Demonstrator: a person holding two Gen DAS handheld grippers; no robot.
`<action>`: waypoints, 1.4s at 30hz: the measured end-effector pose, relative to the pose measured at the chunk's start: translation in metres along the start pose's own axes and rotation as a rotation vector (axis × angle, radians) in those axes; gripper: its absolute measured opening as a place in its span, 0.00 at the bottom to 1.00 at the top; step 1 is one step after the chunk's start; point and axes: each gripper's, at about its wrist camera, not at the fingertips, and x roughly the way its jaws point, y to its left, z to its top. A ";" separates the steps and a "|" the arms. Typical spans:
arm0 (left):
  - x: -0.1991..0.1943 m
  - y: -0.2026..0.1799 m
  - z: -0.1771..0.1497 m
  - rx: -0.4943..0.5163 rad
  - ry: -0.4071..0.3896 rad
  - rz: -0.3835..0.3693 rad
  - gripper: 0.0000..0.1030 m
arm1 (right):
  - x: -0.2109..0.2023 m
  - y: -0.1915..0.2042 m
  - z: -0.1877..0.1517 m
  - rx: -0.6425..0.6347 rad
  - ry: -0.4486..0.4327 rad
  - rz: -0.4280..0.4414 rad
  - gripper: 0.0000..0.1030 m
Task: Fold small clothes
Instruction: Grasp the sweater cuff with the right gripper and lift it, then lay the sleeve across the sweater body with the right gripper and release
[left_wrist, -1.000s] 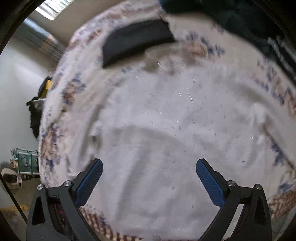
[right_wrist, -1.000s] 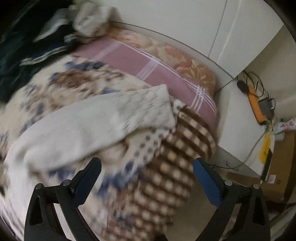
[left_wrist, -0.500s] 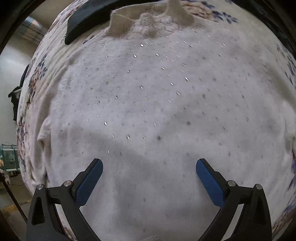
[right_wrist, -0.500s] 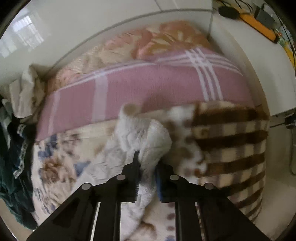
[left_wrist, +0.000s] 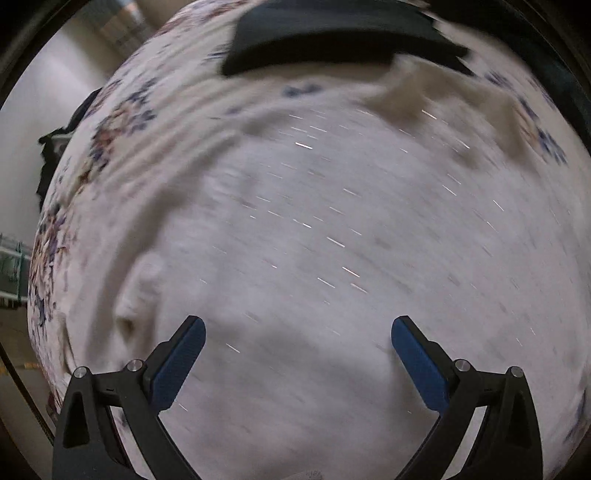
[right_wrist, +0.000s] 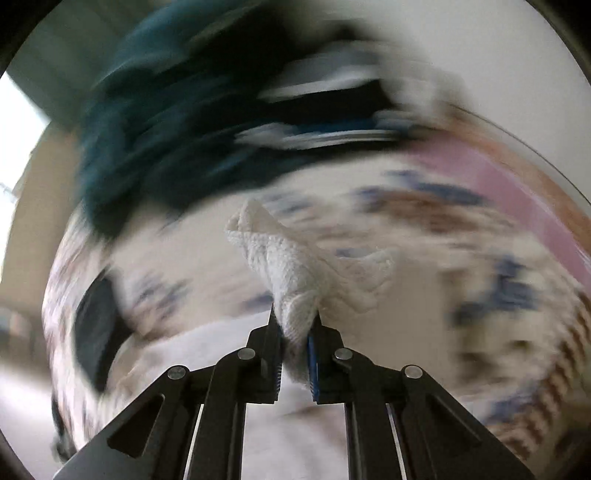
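A white knitted sweater (left_wrist: 332, 240) with small shiny specks lies spread on a flowered blanket (left_wrist: 122, 122) on a bed. My left gripper (left_wrist: 297, 354) is open and empty, hovering just above the sweater's body. My right gripper (right_wrist: 295, 325) is shut on a bunched knitted part of the white sweater (right_wrist: 291, 269) and holds it lifted above the bed. Both views are motion-blurred.
A folded dark garment (left_wrist: 332, 33) lies on the blanket beyond the sweater; it also shows in the right wrist view (right_wrist: 96, 325). A pile of dark teal and black clothes (right_wrist: 177, 122) sits at the back. A pink blanket (right_wrist: 498, 173) lies along the wall.
My right gripper closed on the sweater's edge, lifted it and swung left toward the clothes pile. My left gripper stayed open and shifted over the sweater.
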 end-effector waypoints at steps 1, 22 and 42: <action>0.003 0.014 0.008 -0.031 -0.005 0.015 1.00 | 0.008 0.038 -0.010 -0.051 0.019 0.038 0.11; -0.003 0.305 -0.041 -0.486 0.000 0.132 1.00 | 0.165 0.383 -0.406 -0.995 0.427 0.083 0.16; 0.036 0.391 -0.187 -1.015 0.181 -0.226 0.98 | 0.108 0.201 -0.267 -0.749 0.404 -0.292 0.84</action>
